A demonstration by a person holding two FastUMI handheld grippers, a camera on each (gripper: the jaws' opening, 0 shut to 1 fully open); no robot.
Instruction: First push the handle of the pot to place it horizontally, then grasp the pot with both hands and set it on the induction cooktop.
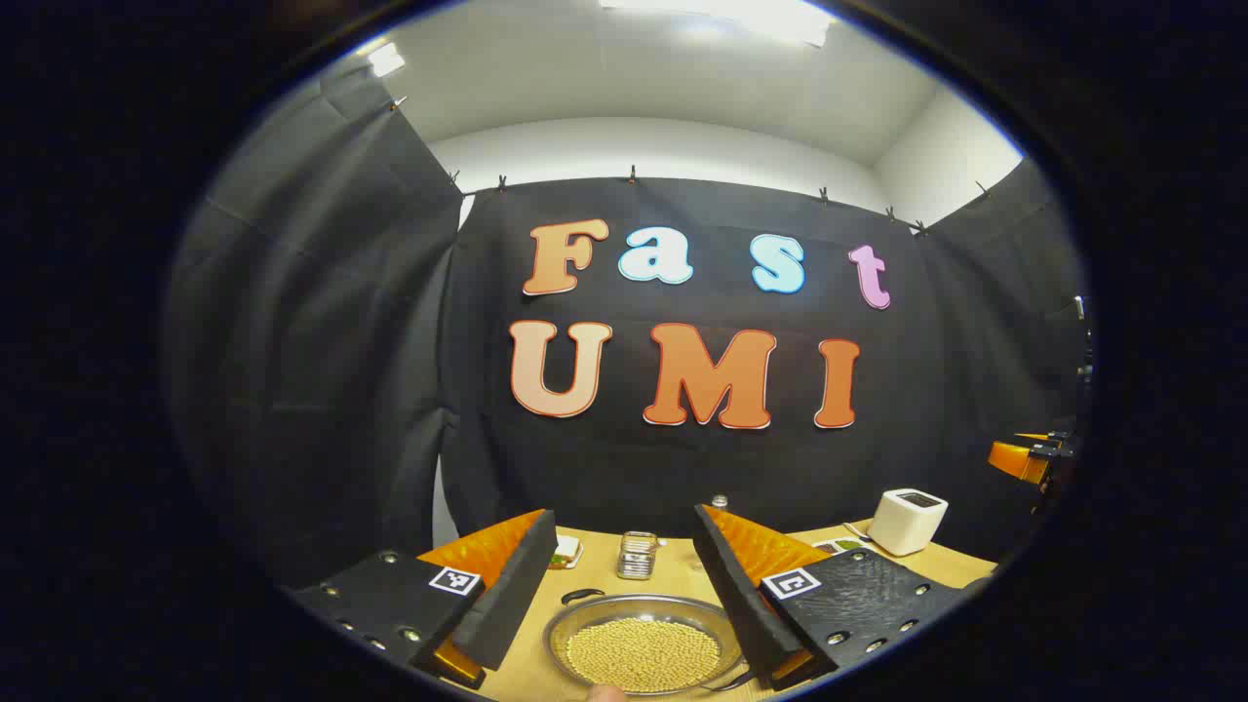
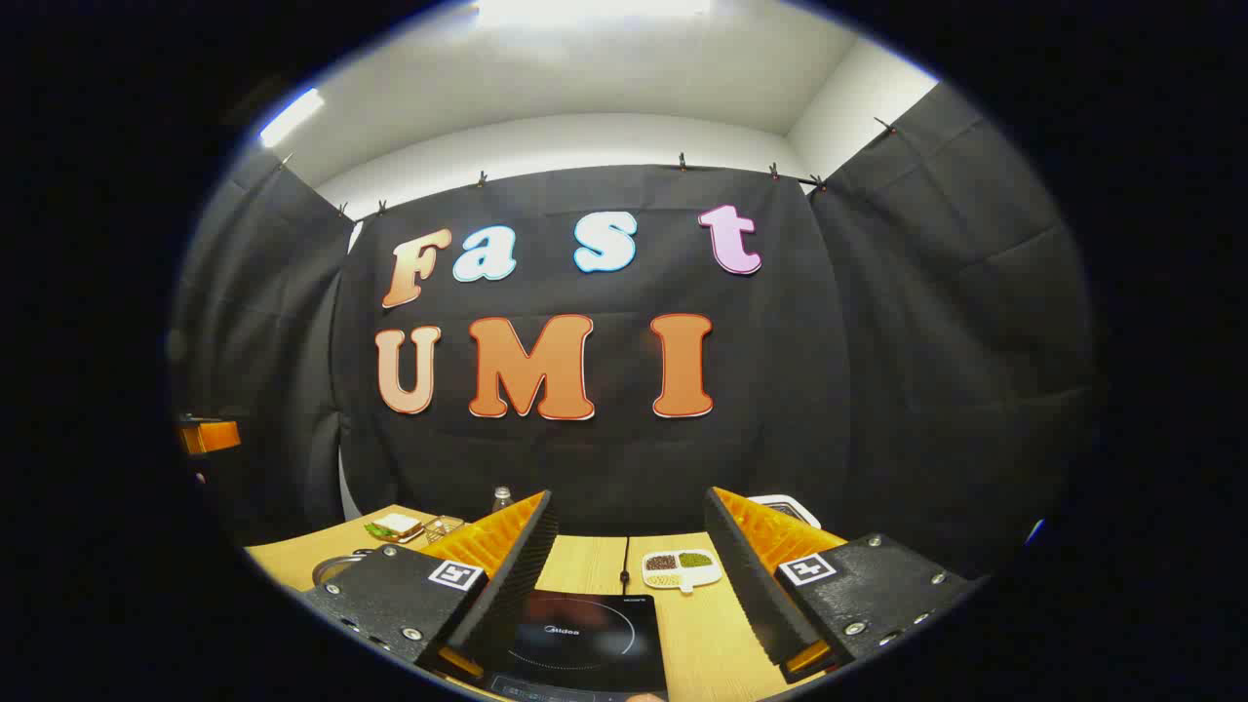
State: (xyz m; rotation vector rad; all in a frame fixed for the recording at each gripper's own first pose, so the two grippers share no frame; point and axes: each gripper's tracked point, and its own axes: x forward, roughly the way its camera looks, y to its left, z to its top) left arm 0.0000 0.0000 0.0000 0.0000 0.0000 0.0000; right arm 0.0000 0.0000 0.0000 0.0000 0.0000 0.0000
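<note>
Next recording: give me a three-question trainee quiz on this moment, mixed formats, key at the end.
1. True or false: the pot already sits on the induction cooktop.
2. What fills the pot? A) water B) small yellowish beans C) noodles
3. Fill in: in the right gripper view, the small divided dish lies on the wooden ____, beyond the cooktop.

Key
1. False. The pot rests on the wood between the open fingers of the left gripper; the cooktop's glass is bare, in front of the open right gripper.
2. B
3. table
</note>
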